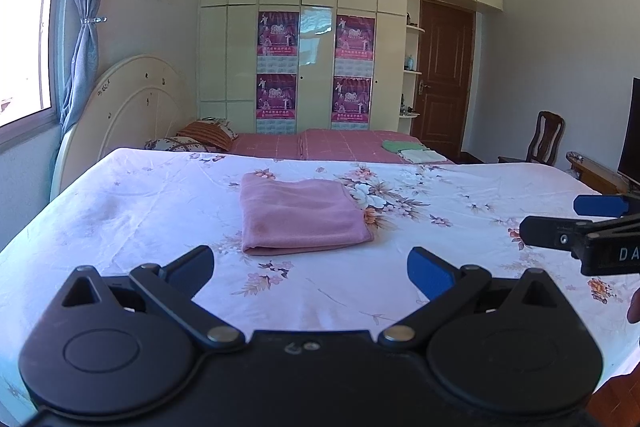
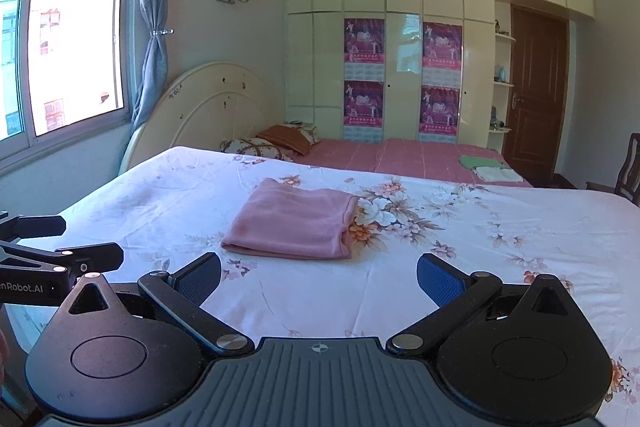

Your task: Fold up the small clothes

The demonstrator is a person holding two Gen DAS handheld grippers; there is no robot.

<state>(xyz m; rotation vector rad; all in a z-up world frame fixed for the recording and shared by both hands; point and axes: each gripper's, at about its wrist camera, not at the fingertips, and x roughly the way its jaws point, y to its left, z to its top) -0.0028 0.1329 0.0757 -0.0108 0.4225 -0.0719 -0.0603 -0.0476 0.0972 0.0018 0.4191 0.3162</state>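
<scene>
A pink cloth [image 1: 298, 217] [image 2: 294, 225] lies folded into a flat rectangle on the white floral sheet [image 1: 140, 211] [image 2: 500, 227]. My left gripper [image 1: 310, 269] hangs open just short of the cloth's near edge, with nothing between its blue pads. My right gripper [image 2: 318, 277] is open too, a little before the cloth and holding nothing. In the left wrist view the right gripper [image 1: 550, 217] reaches in from the right edge, apart from the cloth. The left gripper [image 2: 94, 241] shows at the left edge of the right wrist view.
Beyond the floral sheet lies a pink checked bedspread [image 1: 340, 145] with pillows [image 1: 188, 139] by the headboard and a folded green and white pile [image 1: 412, 151]. A wardrobe, a brown door [image 1: 444, 75], a chair [image 1: 544, 143] and a dark screen [image 1: 630, 131] line the room.
</scene>
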